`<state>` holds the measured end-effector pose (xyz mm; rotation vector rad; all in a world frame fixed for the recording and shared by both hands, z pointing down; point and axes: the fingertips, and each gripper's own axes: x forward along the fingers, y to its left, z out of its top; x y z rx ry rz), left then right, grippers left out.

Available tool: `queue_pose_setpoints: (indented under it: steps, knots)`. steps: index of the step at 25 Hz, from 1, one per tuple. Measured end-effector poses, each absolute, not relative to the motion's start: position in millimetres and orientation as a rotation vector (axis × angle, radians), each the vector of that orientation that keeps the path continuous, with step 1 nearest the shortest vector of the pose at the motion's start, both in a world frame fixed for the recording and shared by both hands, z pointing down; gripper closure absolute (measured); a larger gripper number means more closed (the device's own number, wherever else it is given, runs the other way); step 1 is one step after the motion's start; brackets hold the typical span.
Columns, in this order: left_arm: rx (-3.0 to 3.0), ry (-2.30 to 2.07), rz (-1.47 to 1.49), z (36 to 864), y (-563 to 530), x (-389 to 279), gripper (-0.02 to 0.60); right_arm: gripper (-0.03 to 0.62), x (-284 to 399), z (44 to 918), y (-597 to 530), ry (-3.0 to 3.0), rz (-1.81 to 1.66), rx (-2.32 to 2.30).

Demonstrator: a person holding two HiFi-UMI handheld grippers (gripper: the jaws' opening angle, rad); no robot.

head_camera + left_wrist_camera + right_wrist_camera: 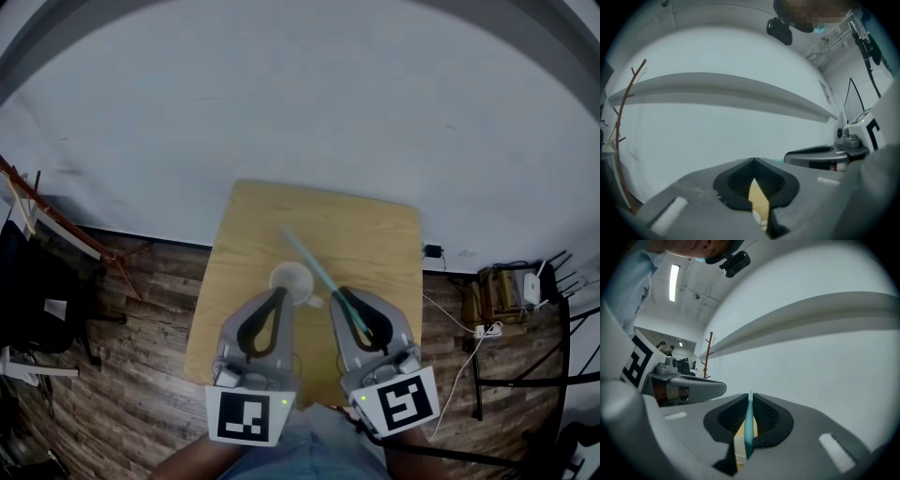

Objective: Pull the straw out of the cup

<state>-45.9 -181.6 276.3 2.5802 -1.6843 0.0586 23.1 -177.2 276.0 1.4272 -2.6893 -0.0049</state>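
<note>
Straw (314, 265): translucent teal. Cup (292, 281): white. Table (380, 239): pale yellow wood grain. Left gripper (278, 295), right gripper (341, 296): grey, black inner lining. Marker cubes (246, 415): black-and-white squares. Floor (141, 319): dark brown planks. Wall (300, 94): plain off-white.

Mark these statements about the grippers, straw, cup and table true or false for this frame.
1. The right gripper is shut on the teal straw. True.
2. The cup is red. False: it is white.
3. The left gripper has its jaws wide apart. False: their tips meet.
4. The cup stands on a wooden table. True.
5. The left gripper holds the straw. False: the straw runs between the right gripper's jaws only.
</note>
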Motion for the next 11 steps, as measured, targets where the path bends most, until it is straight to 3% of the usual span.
queue_pose_setpoints:
  steps: [11]
  knots:
    - [2.571, -1.68, 0.056, 277.1, -183.6, -51.7, 0.561, 0.559, 18.8, 276.0, -180.4, -2.688, -0.006, 1.433]
